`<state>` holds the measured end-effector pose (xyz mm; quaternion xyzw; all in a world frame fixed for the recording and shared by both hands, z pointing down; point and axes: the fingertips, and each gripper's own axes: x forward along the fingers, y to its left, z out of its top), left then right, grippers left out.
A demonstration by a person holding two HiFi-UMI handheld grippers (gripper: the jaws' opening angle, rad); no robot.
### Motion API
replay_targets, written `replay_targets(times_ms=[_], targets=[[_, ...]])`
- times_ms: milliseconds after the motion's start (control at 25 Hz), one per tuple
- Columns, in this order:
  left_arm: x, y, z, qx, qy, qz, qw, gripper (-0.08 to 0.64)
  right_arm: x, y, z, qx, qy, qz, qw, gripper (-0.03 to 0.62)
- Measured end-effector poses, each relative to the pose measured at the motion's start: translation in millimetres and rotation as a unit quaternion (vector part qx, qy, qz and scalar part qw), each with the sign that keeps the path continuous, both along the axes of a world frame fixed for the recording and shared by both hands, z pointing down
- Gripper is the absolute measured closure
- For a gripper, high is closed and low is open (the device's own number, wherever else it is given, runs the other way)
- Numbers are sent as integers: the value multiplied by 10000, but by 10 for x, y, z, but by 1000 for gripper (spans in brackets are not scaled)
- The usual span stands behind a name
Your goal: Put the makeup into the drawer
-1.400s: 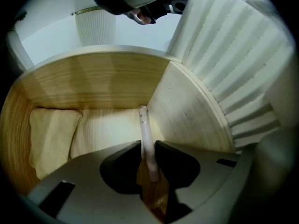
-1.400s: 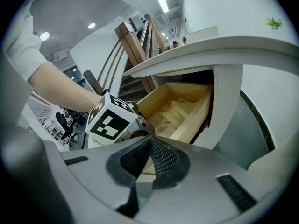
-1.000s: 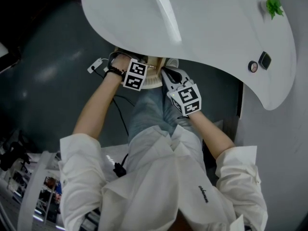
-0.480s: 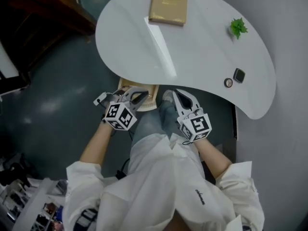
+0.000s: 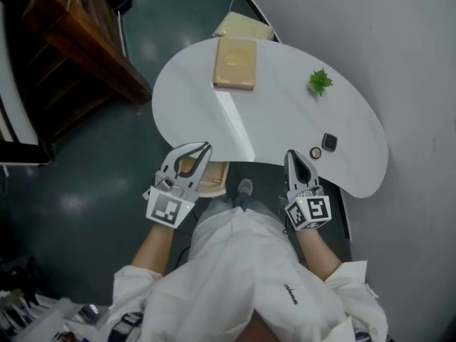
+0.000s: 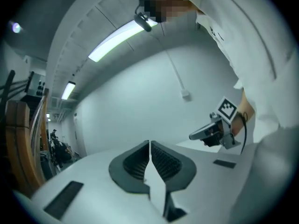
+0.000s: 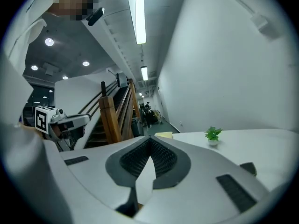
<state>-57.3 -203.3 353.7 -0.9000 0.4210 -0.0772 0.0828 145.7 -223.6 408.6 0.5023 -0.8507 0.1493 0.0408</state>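
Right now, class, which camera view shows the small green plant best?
The head view: the small green plant stands whole and unblocked on the white table. The right gripper view shows it tiny and distant; the left gripper view misses it.

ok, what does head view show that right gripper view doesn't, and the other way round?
Head view only: the tan drawer under the table edge, and the marker cube on the right gripper.
Right gripper view only: ceiling light strips, and that gripper's ribbed pads closed together with nothing between them.
Both: white table, small green plant, wooden staircase, left gripper.
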Motion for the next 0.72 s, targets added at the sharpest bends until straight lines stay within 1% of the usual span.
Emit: replay_targets(times_ms=[40,80,120,160,240,320,440,560,720], targets=[[-42,0,-180,20,492,-219,9985,525,90,-3,-78,61,-9,95,9999,575],[-86,5,-340,59,901,-406,9951,525,179,-5,-156,132,-17,191,9997,575],[-127,12,-490,157,1151,-532,9918,525,268,-4,-239,219,-22,293,9993,575],[-166,18,-631,289,1305,-618,9891,525,358,0,-326,318,-22,404,9987,575],[-250,25,-857,510,1505,-771,9843,525,522,19,-512,548,-16,611,9966,575],[-338,11,-1005,649,1617,-921,9804,525,659,30,-690,764,-1,806,9938,575],[-448,-36,-1116,746,1735,-1074,9761,525,820,28,-881,958,-12,1035,9900,575],[-526,-42,-1095,827,1623,-1173,9762,525,951,48,-972,1076,-21,1176,9872,575],[-551,-67,-1068,794,1531,-1230,9773,525,1059,45,-1011,1101,10,1279,9857,575]])
